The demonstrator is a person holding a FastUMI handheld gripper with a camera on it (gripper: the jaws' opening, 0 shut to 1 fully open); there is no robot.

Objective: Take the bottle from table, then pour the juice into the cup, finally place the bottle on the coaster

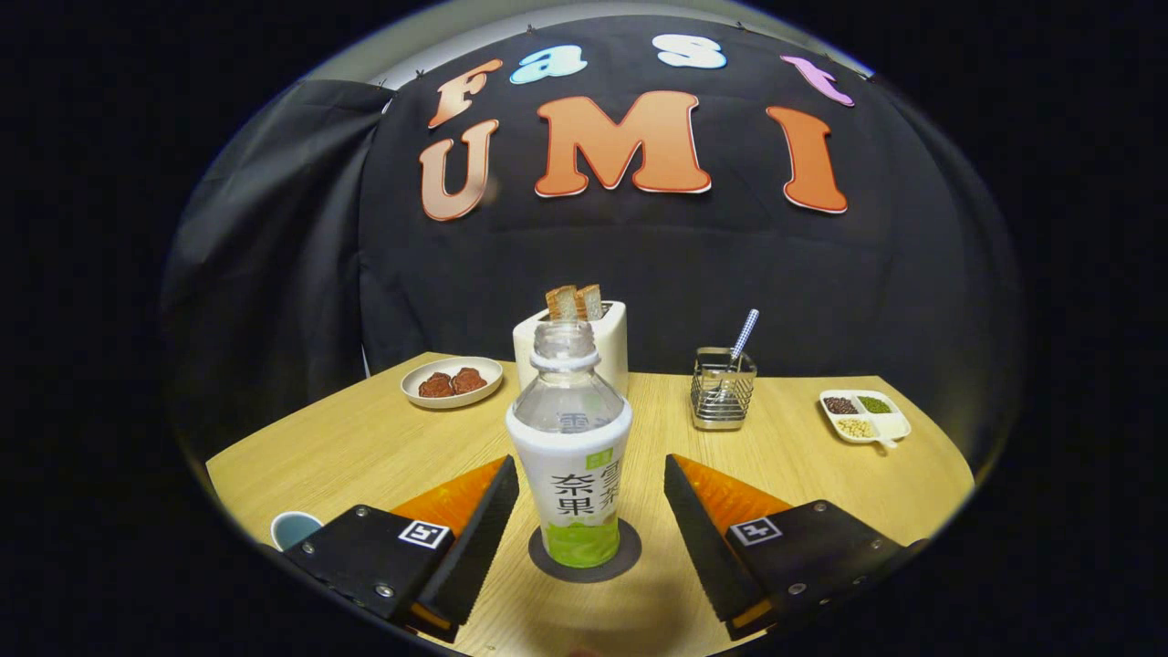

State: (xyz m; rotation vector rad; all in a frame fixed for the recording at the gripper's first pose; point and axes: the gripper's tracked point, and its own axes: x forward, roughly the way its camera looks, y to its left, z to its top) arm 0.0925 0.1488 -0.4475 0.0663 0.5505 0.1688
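The juice bottle [569,456] stands upright on the dark round coaster [585,555], its long axis vertical, directly between my two fingers and touching neither; my gripper [590,506] is spread wide, released. The cap is off and its clear upper part looks empty, so I judge the pouring done. It's smooth plastic with a white and green sleeve. Left of the coaster sits the pale blue cup [294,528]; beyond it, a white toaster [610,351] on the wooden table [365,456].
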